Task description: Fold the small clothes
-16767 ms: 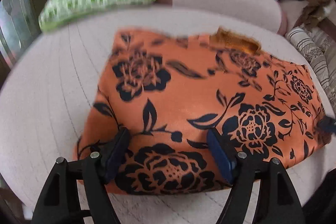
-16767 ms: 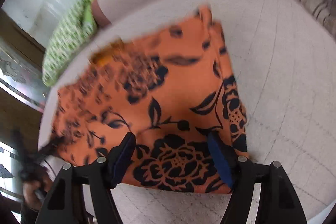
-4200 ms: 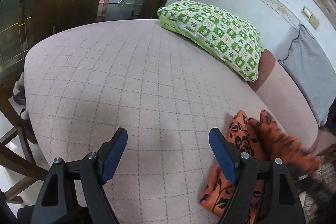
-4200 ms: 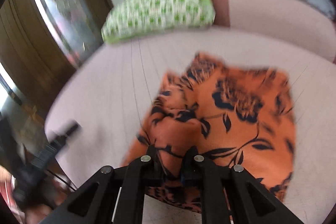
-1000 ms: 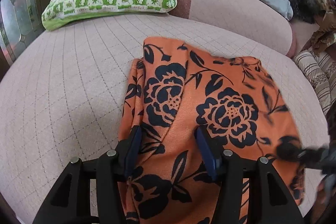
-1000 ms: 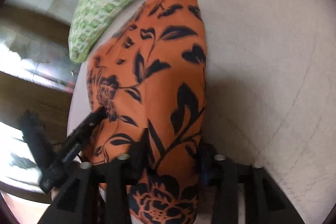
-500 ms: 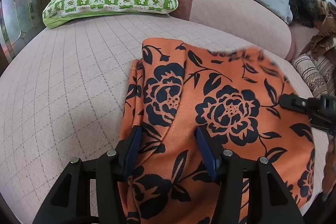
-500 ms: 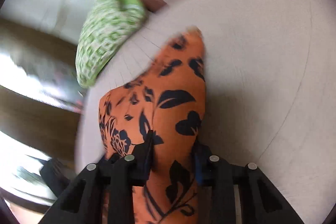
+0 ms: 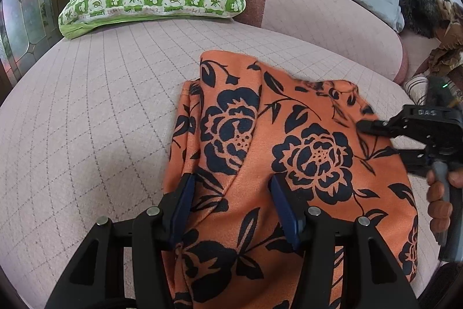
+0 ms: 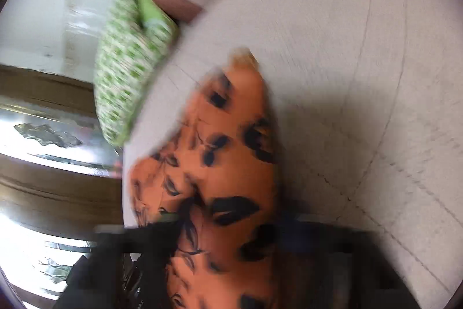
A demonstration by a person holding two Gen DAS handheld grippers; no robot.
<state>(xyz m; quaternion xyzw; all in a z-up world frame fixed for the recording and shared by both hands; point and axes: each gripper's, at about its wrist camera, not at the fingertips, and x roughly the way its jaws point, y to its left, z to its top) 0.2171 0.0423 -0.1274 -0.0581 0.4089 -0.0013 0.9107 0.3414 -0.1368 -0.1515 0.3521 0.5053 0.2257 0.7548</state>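
I am pinning the orange floral garment (image 9: pixel 289 164) on the sofa seat (image 9: pixel 86 120), left fingers (image 9: pixel 231 204) clenched on bunched cloth, while my right fingers (image 9: pixel 364 125), just re-closing, grasp its far edge to tension the fold

My left view is sharp, evenly daylit, bowed and black-cornered at its edges. My right view smears with motion blur; white glare burns through the window (image 10: pixel 43 251) at left.
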